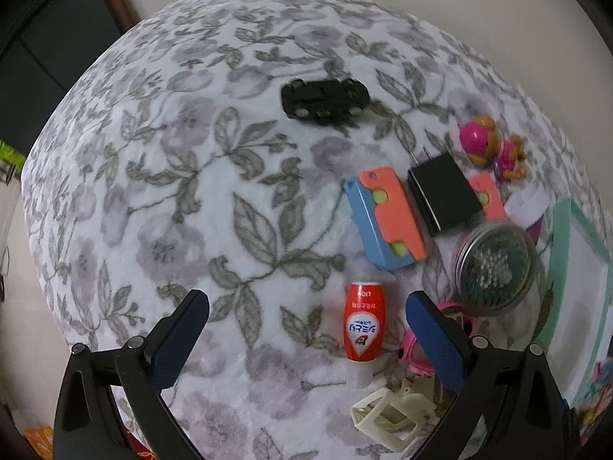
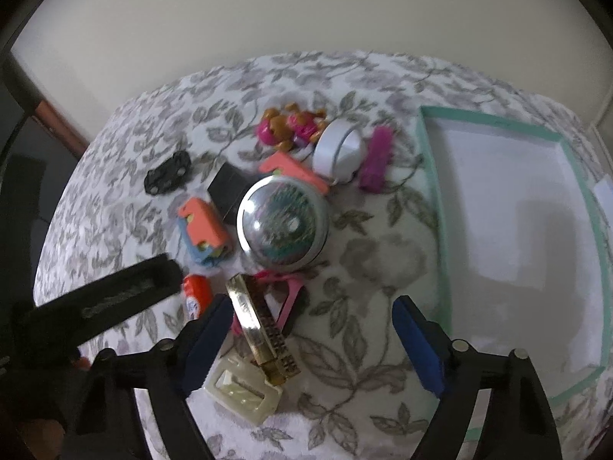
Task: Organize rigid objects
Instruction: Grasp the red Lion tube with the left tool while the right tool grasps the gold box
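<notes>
My left gripper (image 1: 306,301) stands open over the flowered cloth. A small red bottle (image 1: 362,324) lies between its fingers, nearer the right one and untouched. My right gripper (image 2: 312,306) is open too. A gold harmonica (image 2: 262,329) lies slanted between its fingers, close beside the left finger (image 2: 208,341), on a cream hair clip (image 2: 241,387). The red bottle (image 2: 195,293) shows just left of that finger. A mint-edged white box (image 2: 433,191) lies flat to the right.
Clustered beyond are a round clear-lidded tin (image 2: 281,226), a blue-and-orange case (image 1: 383,218), a black adapter (image 1: 442,195), a pink doll (image 1: 494,145), white tape (image 2: 339,151) and a purple clip (image 2: 377,159). A black toy chassis (image 1: 325,101) lies apart.
</notes>
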Tool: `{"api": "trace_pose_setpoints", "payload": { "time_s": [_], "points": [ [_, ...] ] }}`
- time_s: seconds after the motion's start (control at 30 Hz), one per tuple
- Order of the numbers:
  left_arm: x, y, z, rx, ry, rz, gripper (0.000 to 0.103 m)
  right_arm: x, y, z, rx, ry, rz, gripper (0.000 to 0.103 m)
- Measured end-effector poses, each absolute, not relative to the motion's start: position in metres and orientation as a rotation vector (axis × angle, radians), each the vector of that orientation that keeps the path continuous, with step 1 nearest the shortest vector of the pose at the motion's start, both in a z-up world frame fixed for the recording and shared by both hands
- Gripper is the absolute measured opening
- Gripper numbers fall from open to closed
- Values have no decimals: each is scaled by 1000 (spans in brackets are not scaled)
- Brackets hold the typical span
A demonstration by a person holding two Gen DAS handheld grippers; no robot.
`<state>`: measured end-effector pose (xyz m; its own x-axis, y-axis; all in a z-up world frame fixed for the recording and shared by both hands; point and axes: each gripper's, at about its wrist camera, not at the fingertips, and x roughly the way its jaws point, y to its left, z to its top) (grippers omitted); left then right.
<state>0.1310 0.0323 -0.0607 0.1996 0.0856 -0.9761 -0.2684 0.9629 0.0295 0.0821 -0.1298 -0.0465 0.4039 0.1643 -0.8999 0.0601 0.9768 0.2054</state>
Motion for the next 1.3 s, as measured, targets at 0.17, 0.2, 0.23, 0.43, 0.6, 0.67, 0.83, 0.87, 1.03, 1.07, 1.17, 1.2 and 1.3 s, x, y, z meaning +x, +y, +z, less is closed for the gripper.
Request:
{"api": "trace_pose_setpoints", "payload": {
  "time_s": [0.17, 0.2, 0.23, 0.43, 0.6, 0.67, 0.83, 0.87, 1.03, 1.07, 1.17, 1.2, 1.3],
  "points": [
    [131, 31, -69, -169, 1371, 203, 101, 80, -118, -53, 194, 1180, 106, 74],
    [131, 31, -70, -170, 1374, 194, 94, 80, -116, -54, 188, 1186, 115, 71],
    [131, 31, -71, -172, 1380, 182, 83, 79, -114, -55, 185, 1189, 120, 65],
    [132, 29, -79, -146, 1406, 164, 79, 79, -102, -61, 152, 1207, 151, 51],
    [135, 19, -87, -148, 1421, 124, 65, 80, -96, -69, 135, 1226, 187, 38],
    [137, 15, -92, -143, 1428, 115, 62, 80, -93, -72, 121, 1236, 199, 32],
    [136, 5, -105, -114, 1429, 116, 54, 80, -94, -78, 133, 1241, 207, 28],
    [136, 4, -108, -110, 1425, 116, 53, 80, -95, -78, 138, 1240, 209, 28],
    [134, 1, -111, -104, 1415, 110, 50, 80, -96, -80, 155, 1235, 220, 28],
    [135, 0, -111, -106, 1414, 109, 49, 81, -97, -81, 166, 1235, 223, 28],
    [133, 6, -102, -107, 1412, 112, 40, 78, -103, -82, 201, 1237, 231, 28],
    [131, 7, -100, -104, 1410, 113, 34, 78, -103, -82, 211, 1238, 231, 28],
    [131, 9, -97, -103, 1411, 106, 32, 77, -104, -82, 224, 1241, 228, 28]
  ]
}}
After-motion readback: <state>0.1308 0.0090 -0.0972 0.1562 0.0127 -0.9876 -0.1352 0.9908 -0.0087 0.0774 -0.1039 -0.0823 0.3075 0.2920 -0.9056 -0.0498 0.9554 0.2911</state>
